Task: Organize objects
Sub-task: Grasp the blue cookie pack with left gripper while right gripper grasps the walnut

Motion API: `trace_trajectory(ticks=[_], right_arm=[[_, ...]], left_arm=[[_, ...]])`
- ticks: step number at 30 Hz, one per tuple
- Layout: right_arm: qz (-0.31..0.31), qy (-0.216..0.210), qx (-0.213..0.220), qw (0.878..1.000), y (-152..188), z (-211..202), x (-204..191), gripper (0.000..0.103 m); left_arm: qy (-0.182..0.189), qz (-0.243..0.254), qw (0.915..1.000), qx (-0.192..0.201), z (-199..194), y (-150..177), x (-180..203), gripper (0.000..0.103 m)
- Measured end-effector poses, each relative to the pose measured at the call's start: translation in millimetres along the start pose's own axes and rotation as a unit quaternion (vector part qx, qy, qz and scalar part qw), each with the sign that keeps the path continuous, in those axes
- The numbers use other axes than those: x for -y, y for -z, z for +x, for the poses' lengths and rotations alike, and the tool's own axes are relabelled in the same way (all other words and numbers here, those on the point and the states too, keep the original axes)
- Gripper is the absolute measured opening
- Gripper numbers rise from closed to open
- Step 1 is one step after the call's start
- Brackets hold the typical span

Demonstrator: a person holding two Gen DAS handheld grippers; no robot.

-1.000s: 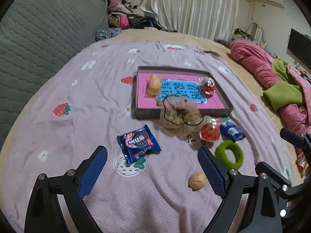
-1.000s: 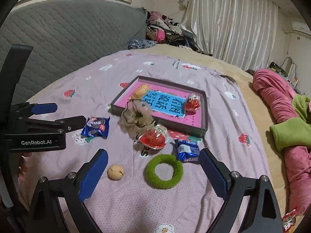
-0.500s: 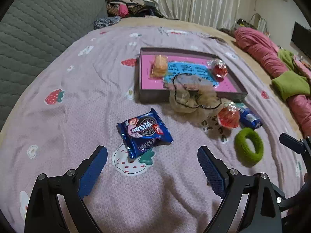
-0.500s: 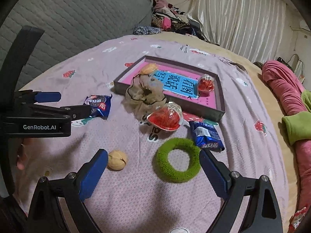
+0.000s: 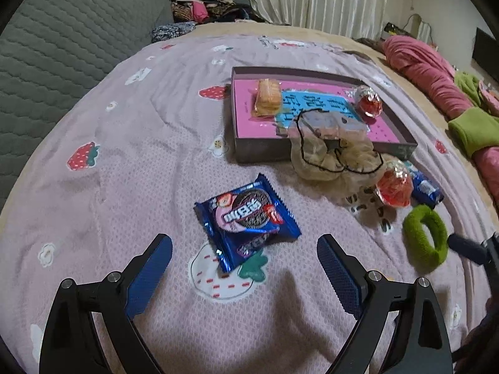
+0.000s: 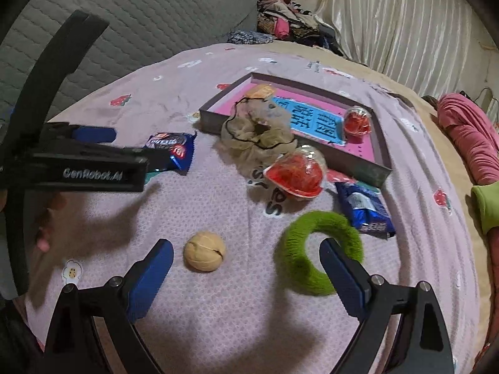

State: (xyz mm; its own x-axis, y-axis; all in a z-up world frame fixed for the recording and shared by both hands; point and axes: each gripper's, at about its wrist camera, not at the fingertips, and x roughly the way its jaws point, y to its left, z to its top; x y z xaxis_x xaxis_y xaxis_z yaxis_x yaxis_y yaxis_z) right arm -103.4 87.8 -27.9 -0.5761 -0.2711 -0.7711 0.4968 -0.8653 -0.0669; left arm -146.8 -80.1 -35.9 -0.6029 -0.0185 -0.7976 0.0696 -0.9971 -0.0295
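Left gripper [image 5: 244, 251] we note spread wide and holding nothing, low over the pink strawberry-print bedspread [image 5: 131, 162]; the blue cookie packet [image 5: 246, 218] lies flat just beyond its fingertips, at 12 o'clock between the two blue pads. Right gripper [image 6: 246, 257] likewise spread and holding nothing. From its view the walnut [image 6: 204, 251] sits on the cloth close to the left pad, at about 11 o'clock from the midpoint of the gap, touching neither pad as far as we can tell. Green fuzzy ring [image 6: 319, 251] lies at 1 o'clock, its near arc partly hidden behind the right pad; contact we cannot judge. Beyond the ring, at 12 to 1 o'clock, a clear-wrapped red candy [image 6: 296, 174] rests on the cloth, with a second small blue packet [image 6: 365, 210] just beside it to the right. Beige mesh pouch [image 6: 259, 134] with black drawstring is draped over the near wall of the shallow tray [image 6: 358, 165], part in, part out. Inside the tray, on its pink floor: a wrapped biscuit [image 5: 268, 96] at the far left corner and another red candy [image 6: 357, 121] toward the right side. Left gripper also shows in the right view at 9 o'clock, over the cookie packet. Grey quilted headboard [image 5: 62, 40] stands behind the bed at 10 o'clock.
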Motion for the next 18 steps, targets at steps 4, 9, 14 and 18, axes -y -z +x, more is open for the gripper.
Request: trace_trajectory(ticks=[4,9,14,18], right_arm=[[0.0,-0.009,-0.006,1.0,1,6,-5,0.094],[0.003,-0.014,-0.012,1.0,1,14,-9,0.094],[0.004,-0.015,-0.01,1.0,1,19,-14,0.094],[0.004,-0.014,-0.012,1.0,2,25,-17,0.092]], left_arm=[[0.009,-0.002,1.0,0.003,8,-4,1,0.094],[-0.001,0.004,1.0,-0.003,21,-6,4,0.094],[-0.009,0.008,0.9999,-0.006,35,-12,4,0.094],[-0.01,0.009,0.9998,-0.016,44,-11,4,0.094]])
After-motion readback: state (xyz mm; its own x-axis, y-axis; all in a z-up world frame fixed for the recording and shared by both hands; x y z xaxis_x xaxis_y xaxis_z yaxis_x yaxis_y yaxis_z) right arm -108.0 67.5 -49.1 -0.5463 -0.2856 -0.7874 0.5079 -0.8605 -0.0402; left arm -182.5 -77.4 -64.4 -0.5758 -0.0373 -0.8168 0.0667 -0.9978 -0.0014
